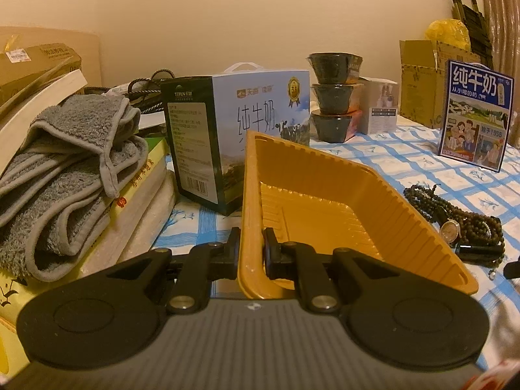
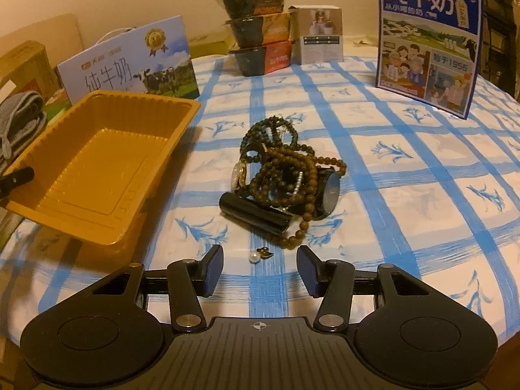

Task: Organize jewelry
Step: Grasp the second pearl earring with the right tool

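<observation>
My left gripper [image 1: 252,250] is shut on the near rim of an empty yellow plastic tray [image 1: 325,214] and holds it tilted above the table; the tray [image 2: 97,169] shows at the left in the right wrist view. A pile of jewelry [image 2: 286,175] lies mid-table: dark and brown bead strings, a gold watch [image 2: 240,175], a black watch [image 2: 330,191] and a black tube [image 2: 255,213]. The pile [image 1: 455,224] is right of the tray in the left wrist view. A pearl earring [image 2: 256,256] lies between the fingers of my open right gripper [image 2: 260,268].
The table has a blue-checked cloth [image 2: 406,169]. Two milk cartons [image 2: 130,65] [image 2: 425,39], stacked black bowls [image 2: 256,26] and a small box [image 2: 320,37] stand at the back. Folded grey towels [image 1: 65,175] on books sit at the left.
</observation>
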Tool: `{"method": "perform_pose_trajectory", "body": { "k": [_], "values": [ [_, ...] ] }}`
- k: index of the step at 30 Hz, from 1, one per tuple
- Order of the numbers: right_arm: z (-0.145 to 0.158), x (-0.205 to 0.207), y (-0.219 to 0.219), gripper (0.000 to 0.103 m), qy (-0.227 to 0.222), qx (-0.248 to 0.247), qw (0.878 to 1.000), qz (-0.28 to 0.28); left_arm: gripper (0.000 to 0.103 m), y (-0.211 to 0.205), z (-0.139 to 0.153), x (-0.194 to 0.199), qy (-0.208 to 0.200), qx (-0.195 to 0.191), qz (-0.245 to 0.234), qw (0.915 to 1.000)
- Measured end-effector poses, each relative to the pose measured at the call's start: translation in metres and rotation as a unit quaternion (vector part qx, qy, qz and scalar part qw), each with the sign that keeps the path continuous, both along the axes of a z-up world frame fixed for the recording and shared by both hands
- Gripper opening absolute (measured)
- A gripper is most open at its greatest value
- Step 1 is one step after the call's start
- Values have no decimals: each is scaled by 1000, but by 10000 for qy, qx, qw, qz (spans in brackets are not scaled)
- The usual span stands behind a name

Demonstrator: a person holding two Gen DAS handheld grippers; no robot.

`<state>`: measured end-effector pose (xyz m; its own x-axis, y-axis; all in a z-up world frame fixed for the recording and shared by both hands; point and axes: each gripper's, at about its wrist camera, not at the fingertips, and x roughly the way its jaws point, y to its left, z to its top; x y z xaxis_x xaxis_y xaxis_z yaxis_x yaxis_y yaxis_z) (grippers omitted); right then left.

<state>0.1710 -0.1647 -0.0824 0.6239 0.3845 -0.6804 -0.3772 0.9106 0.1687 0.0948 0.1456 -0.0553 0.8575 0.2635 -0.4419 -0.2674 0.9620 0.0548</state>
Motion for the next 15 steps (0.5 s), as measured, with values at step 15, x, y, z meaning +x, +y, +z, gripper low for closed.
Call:
{"method": "perform_pose_trajectory", "body": {
  "k": [15],
  "values": [
    [-24, 16, 21, 23, 25, -402, 9991, 114, 12, 0, 0, 2, 43, 42, 13, 10000]
  ]
}}
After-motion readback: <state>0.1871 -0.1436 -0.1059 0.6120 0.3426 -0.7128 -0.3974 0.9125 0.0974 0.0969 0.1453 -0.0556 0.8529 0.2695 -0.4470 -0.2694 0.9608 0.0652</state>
